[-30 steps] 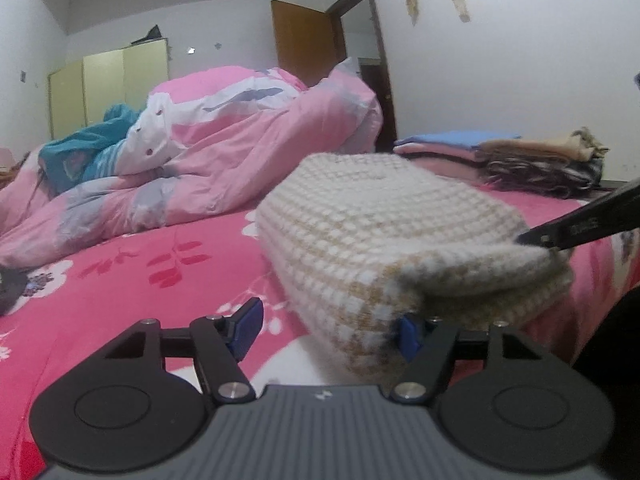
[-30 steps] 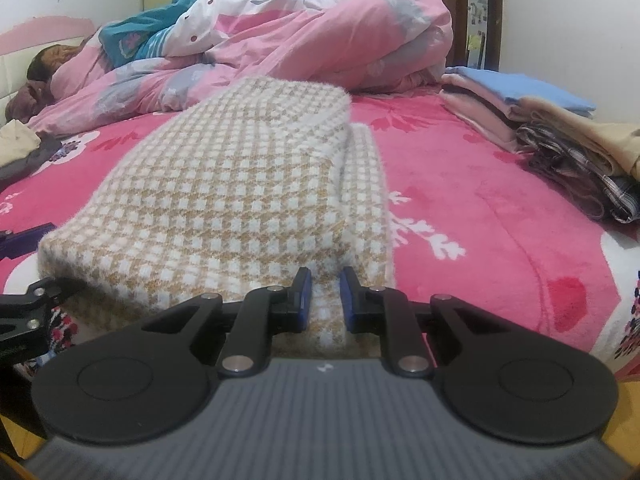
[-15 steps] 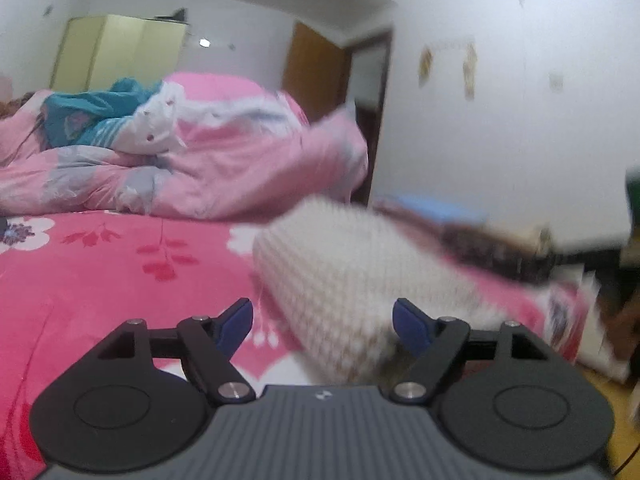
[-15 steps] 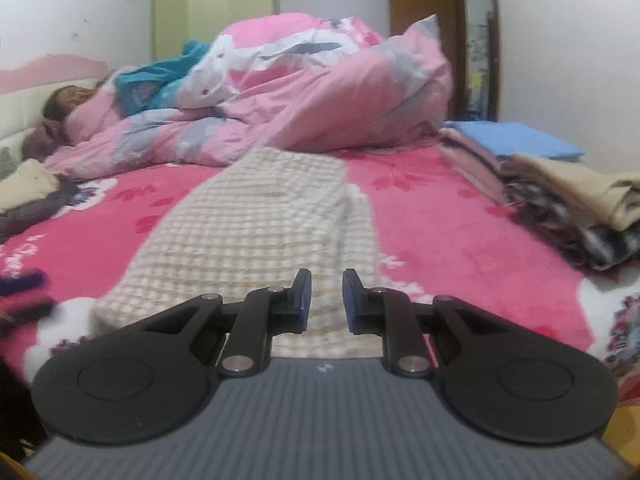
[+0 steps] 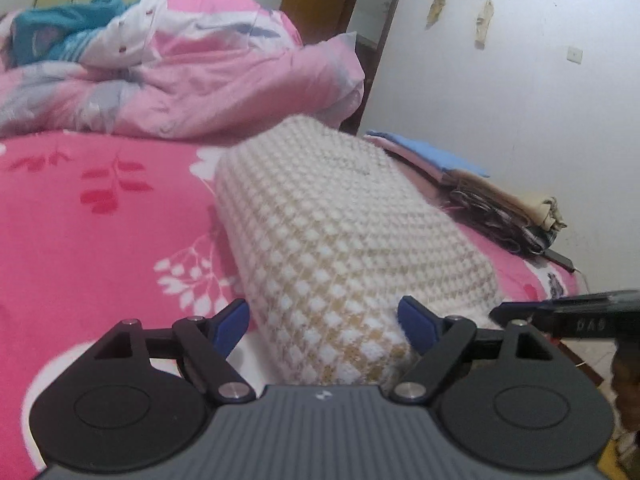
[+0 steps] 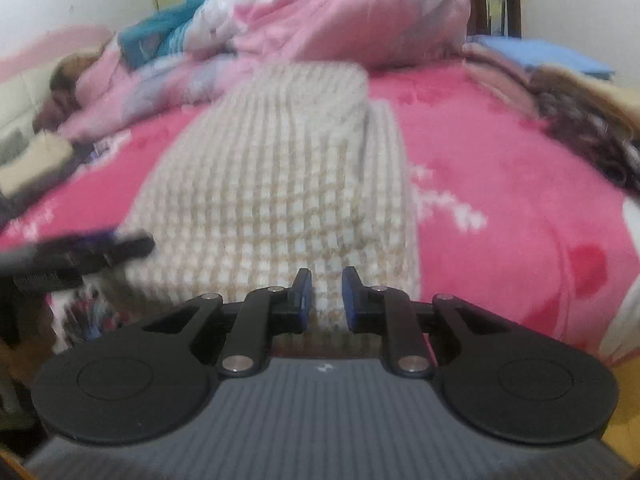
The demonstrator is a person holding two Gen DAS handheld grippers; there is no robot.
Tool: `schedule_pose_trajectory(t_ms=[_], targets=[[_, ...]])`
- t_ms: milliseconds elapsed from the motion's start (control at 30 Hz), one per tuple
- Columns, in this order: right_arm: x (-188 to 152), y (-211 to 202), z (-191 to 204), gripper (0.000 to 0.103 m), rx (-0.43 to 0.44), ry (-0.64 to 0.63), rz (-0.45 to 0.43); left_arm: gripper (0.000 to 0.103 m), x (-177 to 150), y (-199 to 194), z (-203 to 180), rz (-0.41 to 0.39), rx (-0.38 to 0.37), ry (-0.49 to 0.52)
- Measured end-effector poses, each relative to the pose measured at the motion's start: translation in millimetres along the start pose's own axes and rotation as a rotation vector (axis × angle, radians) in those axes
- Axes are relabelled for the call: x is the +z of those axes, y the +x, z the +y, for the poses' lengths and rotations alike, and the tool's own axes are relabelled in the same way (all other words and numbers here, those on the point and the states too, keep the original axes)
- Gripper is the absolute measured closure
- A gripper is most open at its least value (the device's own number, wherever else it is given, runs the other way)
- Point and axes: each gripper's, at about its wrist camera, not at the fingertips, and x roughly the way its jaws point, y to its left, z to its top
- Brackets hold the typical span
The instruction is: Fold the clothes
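Folded cream-and-tan checked sweater (image 5: 344, 240) lies on pink floral bedspread (image 5: 80, 240), near bed's front edge. Left gripper (image 5: 324, 320) spread wide, jaws just been opening; sweater's near corner sits between blue pads, pads not pressing it. Right gripper (image 6: 323, 295) narrowly parted, sweater's near edge in gap; grip cannot be told through blur. Rumpled pink duvet (image 5: 208, 76) behind. Stack of folded clothes (image 5: 472, 188) right of sweater, apart.
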Motion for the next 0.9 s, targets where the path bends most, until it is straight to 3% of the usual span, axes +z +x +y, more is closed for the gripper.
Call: schedule_pose_trajectory(t_ms=[133,233,333,433,467,600,733,833,900], targets=[[25.8,-10.1,12.7,0.087,-0.041,-0.062,-0.071,0.02,-0.9,0.5,1.4,-0.004,-0.019,0.037],[57.4,-9.2,19.0,0.087,0.009,-0.06,-0.154,0.019,-0.8,4.1,4.4,0.002,-0.042,0.042],[82.9,13.2,31.5,0.087,0.047,-0.095,-0.179,0.016,0.0,5.8,7.0,0.003,-0.056,0.035],[92.3,52.9,34.2,0.088,0.041,-0.114,-0.118,0.016,5.1,3.4,11.2,-0.02,-0.063,0.038],[88.2,70.3,32.0,0.089,0.003,-0.126,-0.062,0.017,8.0,0.7,12.8,-0.044,-0.055,0.05],[75.0,80.2,29.8,0.089,-0.027,-0.148,-0.032,0.018,23.9,-1.1,25.1,-0.116,-0.054,0.074],[97.2,75.6,45.0,0.089,-0.079,-0.199,0.007,0.018,40.1,26.0,34.4,-0.07,-0.063,0.062],[111.8,66.2,43.2,0.089,-0.108,-0.192,-0.07,0.017,41.8,36.2,33.5,-0.042,-0.064,0.044],[109.3,80.3,34.3,0.089,-0.121,-0.168,-0.022,0.017,41.1,37.2,33.1,-0.039,-0.064,0.04]])
